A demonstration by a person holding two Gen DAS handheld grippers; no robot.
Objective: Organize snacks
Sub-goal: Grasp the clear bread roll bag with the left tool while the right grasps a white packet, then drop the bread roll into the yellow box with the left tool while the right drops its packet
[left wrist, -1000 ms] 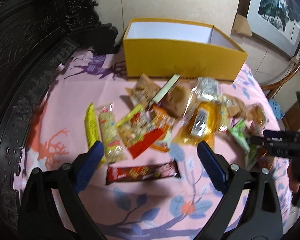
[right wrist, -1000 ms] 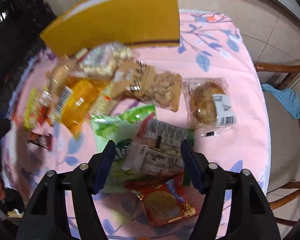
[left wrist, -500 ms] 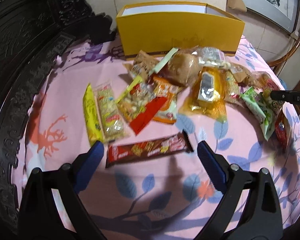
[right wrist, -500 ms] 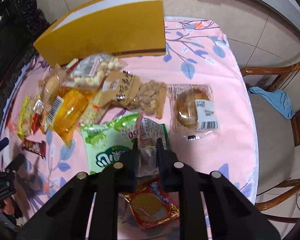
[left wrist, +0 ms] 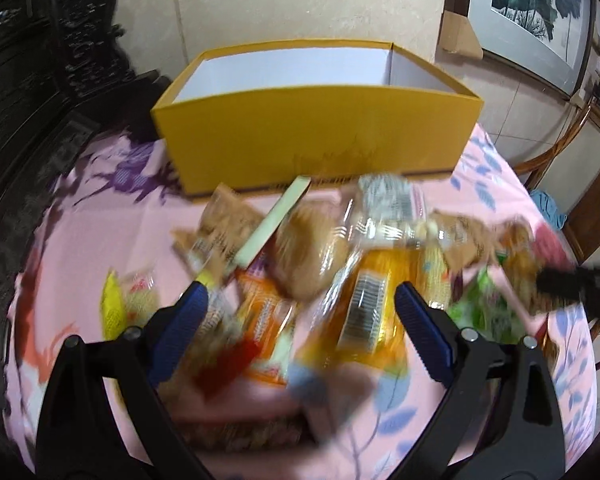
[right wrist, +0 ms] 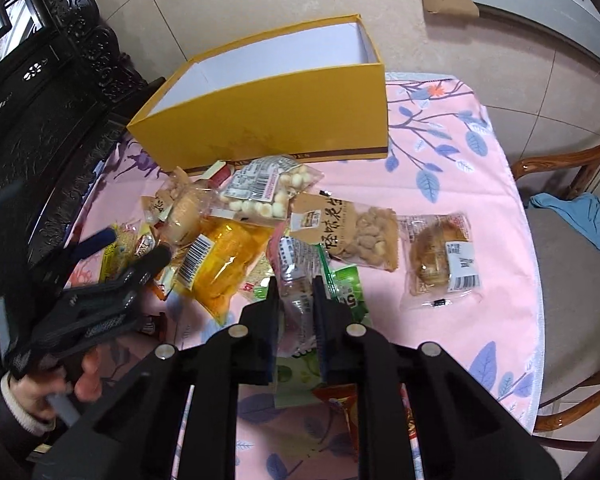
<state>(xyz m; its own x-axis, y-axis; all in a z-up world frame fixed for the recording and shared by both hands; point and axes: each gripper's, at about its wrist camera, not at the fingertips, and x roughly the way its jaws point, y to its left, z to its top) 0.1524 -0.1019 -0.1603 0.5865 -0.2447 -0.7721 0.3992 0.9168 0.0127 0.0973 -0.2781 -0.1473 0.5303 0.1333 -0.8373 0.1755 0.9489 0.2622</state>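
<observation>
Pinching a clear snack packet [right wrist: 296, 276] in the right gripper [right wrist: 294, 292], just above the pile; left gripper [left wrist: 300, 316] wide apart over the orange packet [left wrist: 370, 300], holding nothing. Barely begun: yellow box [right wrist: 268, 120] looks empty, snacks all on the pink worktop [right wrist: 452, 160]. Chinese characters on the peanut bag [right wrist: 352, 228], barcodes elsewhere, not legible.
</observation>
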